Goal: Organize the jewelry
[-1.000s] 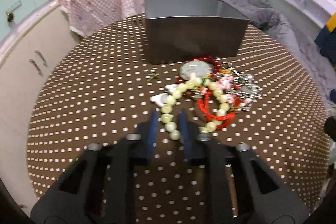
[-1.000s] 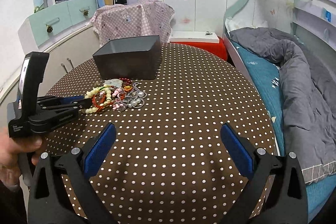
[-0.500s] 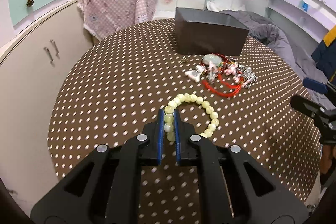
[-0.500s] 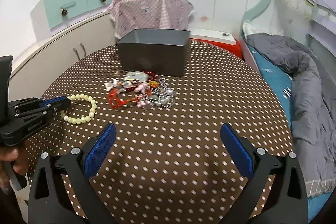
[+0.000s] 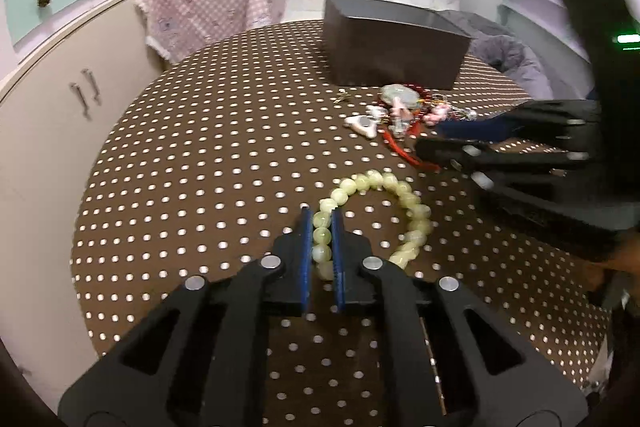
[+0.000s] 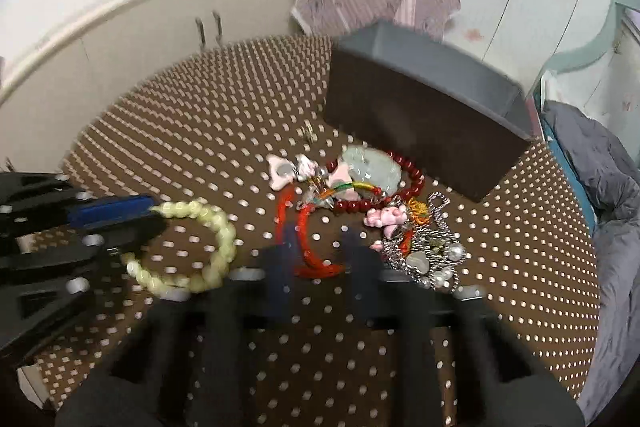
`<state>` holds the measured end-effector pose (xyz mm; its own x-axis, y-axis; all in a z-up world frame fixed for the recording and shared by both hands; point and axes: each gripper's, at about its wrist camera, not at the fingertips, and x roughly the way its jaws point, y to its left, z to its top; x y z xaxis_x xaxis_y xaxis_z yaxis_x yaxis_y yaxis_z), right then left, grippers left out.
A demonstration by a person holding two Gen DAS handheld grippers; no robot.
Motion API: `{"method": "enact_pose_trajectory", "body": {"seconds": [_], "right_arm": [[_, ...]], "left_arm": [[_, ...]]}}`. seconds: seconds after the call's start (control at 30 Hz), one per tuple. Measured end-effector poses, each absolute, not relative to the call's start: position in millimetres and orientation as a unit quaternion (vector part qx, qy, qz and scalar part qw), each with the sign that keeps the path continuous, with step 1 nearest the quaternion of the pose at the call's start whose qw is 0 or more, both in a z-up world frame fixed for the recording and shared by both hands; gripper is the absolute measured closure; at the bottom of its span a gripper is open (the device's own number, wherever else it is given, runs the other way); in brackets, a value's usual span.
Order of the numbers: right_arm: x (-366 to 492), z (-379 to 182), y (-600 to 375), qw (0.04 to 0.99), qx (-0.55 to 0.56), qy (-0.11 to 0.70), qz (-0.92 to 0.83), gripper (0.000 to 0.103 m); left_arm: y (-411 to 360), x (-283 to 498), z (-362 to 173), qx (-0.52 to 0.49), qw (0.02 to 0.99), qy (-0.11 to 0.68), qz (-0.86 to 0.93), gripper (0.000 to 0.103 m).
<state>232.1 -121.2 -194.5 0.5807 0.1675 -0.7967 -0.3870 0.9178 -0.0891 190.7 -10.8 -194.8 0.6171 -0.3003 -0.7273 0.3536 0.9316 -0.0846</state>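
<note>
My left gripper (image 5: 321, 217) is shut on a pale green bead bracelet (image 5: 394, 187), whose loop lies on the dotted brown table; it also shows in the right wrist view (image 6: 208, 227). My right gripper (image 6: 320, 247) is blurred, its fingers part-closed around a red cord bracelet (image 6: 304, 243) at the near edge of the jewelry pile (image 6: 360, 195). I cannot tell if it grips the cord. The right gripper shows in the left wrist view (image 5: 440, 139) by the pile (image 5: 400, 111). A dark open box (image 6: 424, 115) stands behind the pile.
The round table with a brown polka-dot cloth (image 5: 200, 155) fills both views. A pink checked cloth (image 5: 208, 7) hangs behind it on the left. A bed with grey bedding (image 6: 616, 211) lies to the right. Cream cabinets (image 5: 52, 115) stand on the left.
My left gripper has closed on the green bracelet and pulled it away from the pile toward me. My right gripper has moved in low over the pile and its fingers have narrowed.
</note>
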Motion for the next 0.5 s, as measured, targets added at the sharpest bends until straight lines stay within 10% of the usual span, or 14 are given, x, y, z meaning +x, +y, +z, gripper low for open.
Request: {"method": "enact_pose_trajectory", "body": {"seconds": [0.5], "right_arm": [[187.2,-103.1,-195.8,0.924,-0.013,0.334,0.187,0.102]], "left_arm": [[-2.7,170.2,-141.4,0.003,0.923,0.334,-0.190,0.094]]}}
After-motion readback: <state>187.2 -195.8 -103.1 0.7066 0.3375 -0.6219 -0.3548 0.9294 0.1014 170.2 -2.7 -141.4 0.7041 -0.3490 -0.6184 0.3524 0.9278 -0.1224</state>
